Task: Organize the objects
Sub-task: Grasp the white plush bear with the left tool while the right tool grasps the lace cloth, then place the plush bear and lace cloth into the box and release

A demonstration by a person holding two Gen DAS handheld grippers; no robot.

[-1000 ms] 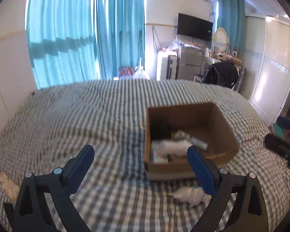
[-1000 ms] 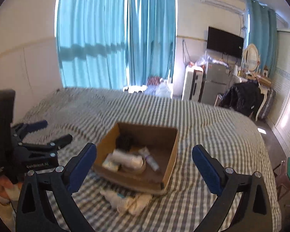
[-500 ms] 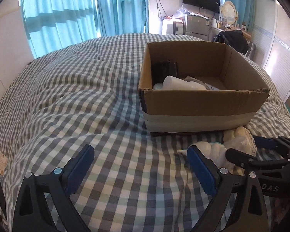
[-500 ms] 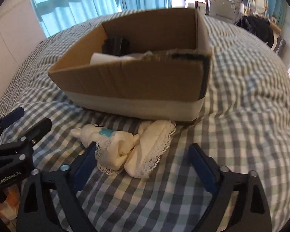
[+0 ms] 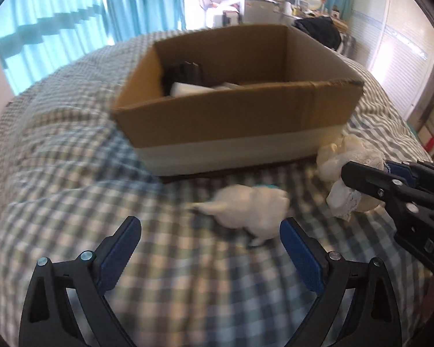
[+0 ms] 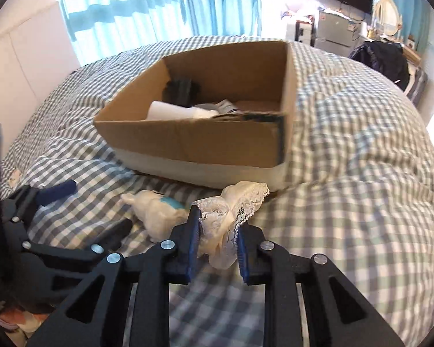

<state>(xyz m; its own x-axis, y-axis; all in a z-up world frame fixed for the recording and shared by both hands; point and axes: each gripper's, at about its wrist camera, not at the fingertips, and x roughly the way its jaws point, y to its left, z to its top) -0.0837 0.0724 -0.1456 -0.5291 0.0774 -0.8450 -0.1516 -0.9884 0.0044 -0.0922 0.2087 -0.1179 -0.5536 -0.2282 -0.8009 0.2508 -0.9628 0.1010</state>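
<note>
The right hand-held gripper (image 6: 217, 238) is pinching a bunch of cream lace cloth (image 6: 231, 211) between its blue pads, the jaws drawn narrow around it; the cloth's lower end is hanging out below the pads and its upper frill is lying against the front foot of the cardboard box (image 6: 193, 141). In the left wrist view that same hand-held gripper (image 5: 361, 173) is coming in from the right edge, half cut off, and the lace cloth (image 5: 344, 156) is bulging out around its tip.

The left hand-held gripper (image 5: 211, 240) is standing wide, gripping nothing, its pads on either side of a white bottle-like bundle with a teal patch (image 5: 251, 205) that is lying on the checked bed (image 5: 72, 173) just in front of the box (image 5: 231, 124). Motion blur is smearing this bundle, so its exact shape is hard to make out.

Inside the box a black object (image 6: 180, 89) is sitting at the back left corner, with a white bottle (image 6: 170, 111) lying in front of it; the box's front wall is hiding the rest of the contents.
</note>
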